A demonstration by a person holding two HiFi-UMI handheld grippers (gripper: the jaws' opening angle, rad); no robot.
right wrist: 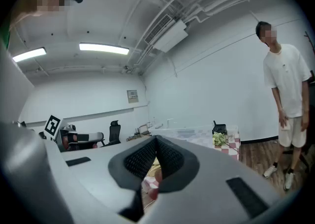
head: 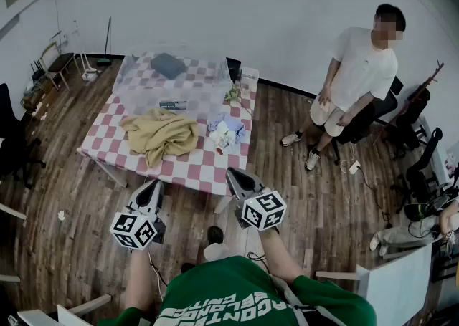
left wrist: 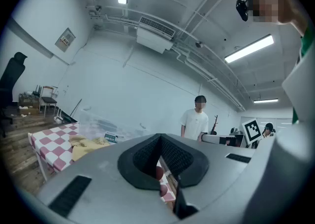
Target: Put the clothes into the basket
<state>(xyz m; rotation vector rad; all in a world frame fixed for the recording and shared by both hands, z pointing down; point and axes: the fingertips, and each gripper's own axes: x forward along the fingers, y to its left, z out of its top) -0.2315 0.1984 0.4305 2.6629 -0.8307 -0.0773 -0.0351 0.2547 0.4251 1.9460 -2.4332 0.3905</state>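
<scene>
- Red-and-white checked cloth covered the table (head: 201,170); it stood between me and everything I wanted, and I judged that leaning across its near edge could drag the cloth and pull the clothes along with it.
- A bystander (head: 358,66) stood well apart on the right; not in my way.
- The clear basket (head: 133,81) sat at the far end of the table with a dark cloth (head: 168,65) already inside; being so far back, a short toss might miss it.
- The yellow garment (head: 161,137) lay crumpled mid-table, outside the basket; a pinch on one fold could let the rest trail and snag.
- The small pile of pale clothes (head: 224,133) lay just beside it; one grab could scatter the pieces.
- My left tongs (head: 152,188) and right tongs (head: 233,175) hung short of the table, both closed tight on nothing; I would have to spread them before any grab.
</scene>
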